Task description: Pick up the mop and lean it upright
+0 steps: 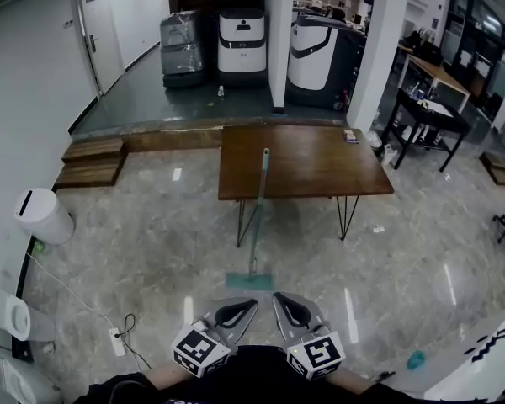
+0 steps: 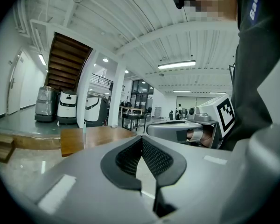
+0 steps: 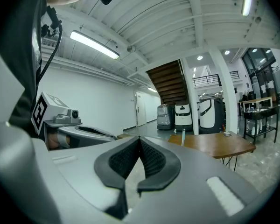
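The mop (image 1: 258, 217) stands tilted against the front edge of the wooden table (image 1: 320, 162). Its teal head (image 1: 249, 281) rests on the floor and its handle top (image 1: 265, 152) reaches above the tabletop. Both grippers hang close to my body, just short of the mop head. The left gripper (image 1: 251, 304) is shut and holds nothing. The right gripper (image 1: 278, 296) is shut and empty too. The handle tip (image 2: 84, 127) shows far off in the left gripper view, beyond the closed left gripper (image 2: 141, 137). In the right gripper view the handle tip (image 3: 183, 132) stands past the closed right gripper (image 3: 140, 138).
A white bin (image 1: 42, 215) stands at the left wall, with wooden steps (image 1: 91, 162) behind it. A power strip and cable (image 1: 118, 337) lie on the floor at lower left. Cleaning machines (image 1: 240, 45) and a white pillar (image 1: 278, 40) stand behind the table. A black side table (image 1: 429, 116) is at the right.
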### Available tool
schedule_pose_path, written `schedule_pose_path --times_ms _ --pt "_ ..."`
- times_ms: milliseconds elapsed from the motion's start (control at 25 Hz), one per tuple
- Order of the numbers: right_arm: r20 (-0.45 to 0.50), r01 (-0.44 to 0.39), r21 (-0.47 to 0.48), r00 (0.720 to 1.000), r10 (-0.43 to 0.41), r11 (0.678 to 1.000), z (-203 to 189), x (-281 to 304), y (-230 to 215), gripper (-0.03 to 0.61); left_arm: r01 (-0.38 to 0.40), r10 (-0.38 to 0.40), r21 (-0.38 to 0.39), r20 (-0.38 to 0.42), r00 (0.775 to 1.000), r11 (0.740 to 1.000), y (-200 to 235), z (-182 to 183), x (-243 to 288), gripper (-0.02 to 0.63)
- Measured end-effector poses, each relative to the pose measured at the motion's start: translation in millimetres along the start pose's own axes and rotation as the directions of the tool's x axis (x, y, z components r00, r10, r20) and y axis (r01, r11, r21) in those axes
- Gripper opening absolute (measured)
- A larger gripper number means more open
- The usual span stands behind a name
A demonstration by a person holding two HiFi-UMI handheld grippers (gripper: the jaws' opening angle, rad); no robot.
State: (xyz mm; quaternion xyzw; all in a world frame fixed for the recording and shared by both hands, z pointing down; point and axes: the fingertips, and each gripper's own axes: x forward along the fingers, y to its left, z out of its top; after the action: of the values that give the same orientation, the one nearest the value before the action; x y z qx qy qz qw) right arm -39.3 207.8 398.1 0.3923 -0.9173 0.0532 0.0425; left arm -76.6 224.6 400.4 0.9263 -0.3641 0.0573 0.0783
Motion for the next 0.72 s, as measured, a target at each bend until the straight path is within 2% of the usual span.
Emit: schedule_pose_path --times_ms 320,720 --pt "-0.003 -0.046 0.027 0.999 0.046 0.999 -5 -16 -36 0.002 -0.063 0.063 -0.022 -0.011 0.998 0.998 -10 4 34 0.014" --pt "-0.021 -0.075 0.051 0.997 0.076 0.996 -14 -23 -55 0.003 -0.124 0.124 -0.021 -0.025 0.992 0.992 -18 4 47 0.014"
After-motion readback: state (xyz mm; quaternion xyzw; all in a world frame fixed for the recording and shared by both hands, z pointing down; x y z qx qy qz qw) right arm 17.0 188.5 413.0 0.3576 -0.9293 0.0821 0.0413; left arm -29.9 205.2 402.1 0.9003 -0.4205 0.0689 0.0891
